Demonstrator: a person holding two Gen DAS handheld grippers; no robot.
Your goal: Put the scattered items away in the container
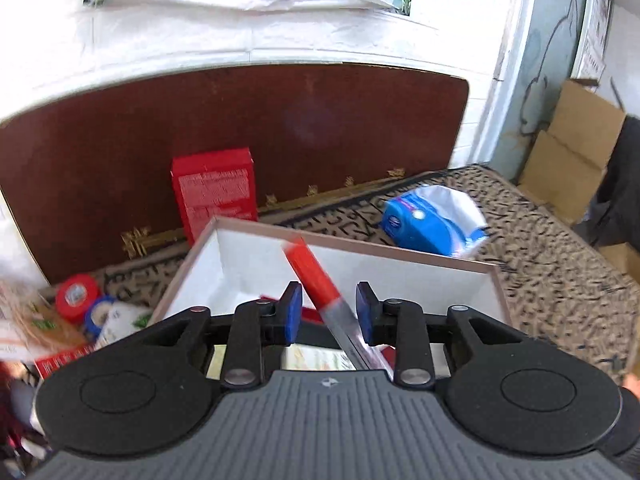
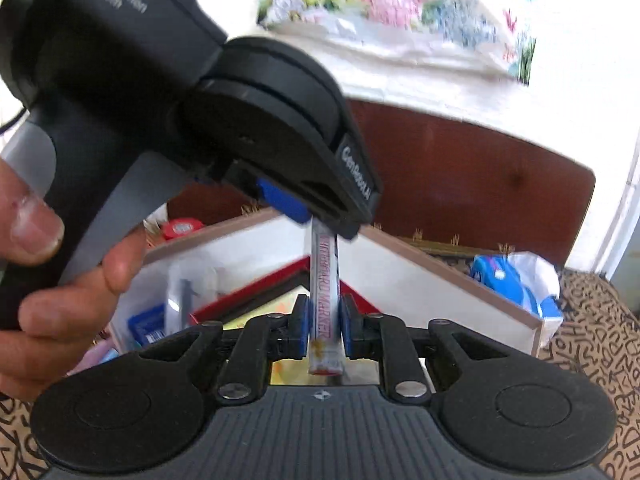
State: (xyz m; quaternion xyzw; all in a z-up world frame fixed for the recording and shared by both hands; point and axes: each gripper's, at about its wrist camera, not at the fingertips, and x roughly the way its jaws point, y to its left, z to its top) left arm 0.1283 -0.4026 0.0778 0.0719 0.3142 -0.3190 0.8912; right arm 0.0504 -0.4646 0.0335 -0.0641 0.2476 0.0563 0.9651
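Observation:
A whiteboard marker [image 1: 320,284] with a red cap and silver barrel stands over the open white box [image 1: 400,268]. My left gripper [image 1: 329,312] is open around it, its blue pads apart from the barrel. In the right wrist view my right gripper [image 2: 325,326] is shut on the marker [image 2: 326,300] near its lower end. The left gripper [image 2: 308,212] comes in from the upper left, at the marker's top. The box [image 2: 420,276] holds a red-edged booklet, a blue packet and a clear item.
A red carton [image 1: 214,190] stands behind the box against a brown headboard [image 1: 280,120]. A blue and white packet [image 1: 434,216] lies to the right on the patterned bedcover [image 1: 560,288]. A red tape roll [image 1: 76,292] and other packets lie at left. Cardboard boxes stand at far right.

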